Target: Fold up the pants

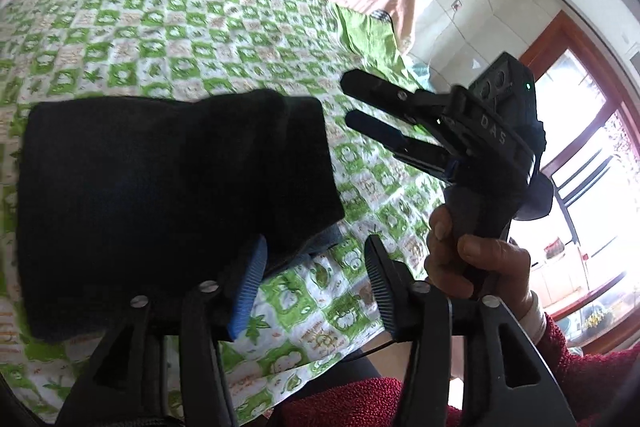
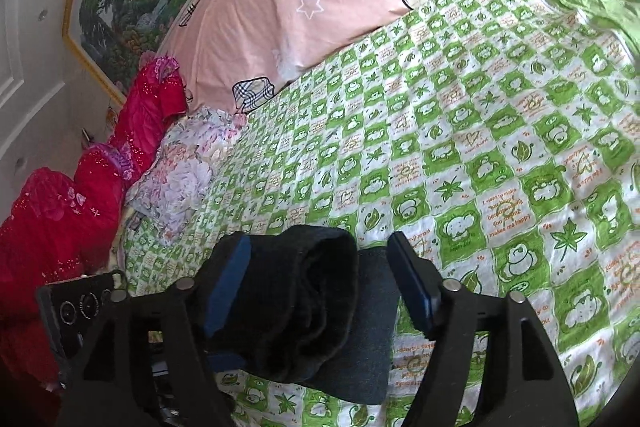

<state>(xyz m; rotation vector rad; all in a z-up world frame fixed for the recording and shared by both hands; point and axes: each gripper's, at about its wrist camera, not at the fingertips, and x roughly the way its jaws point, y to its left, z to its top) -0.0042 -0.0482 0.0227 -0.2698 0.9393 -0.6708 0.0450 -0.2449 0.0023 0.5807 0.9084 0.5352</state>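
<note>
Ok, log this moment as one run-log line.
pants: folded bundle on bed sheet | left gripper: open | right gripper: open, astride bundle

One folded pants [image 1: 168, 195], two tongs [image 1: 316, 283] [image 2: 320, 287], one bedsheet [image 2: 480, 147].

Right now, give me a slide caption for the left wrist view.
Folded dark pants on the green checked sheet, left gripper open at their edge, right gripper open beside them.
</note>
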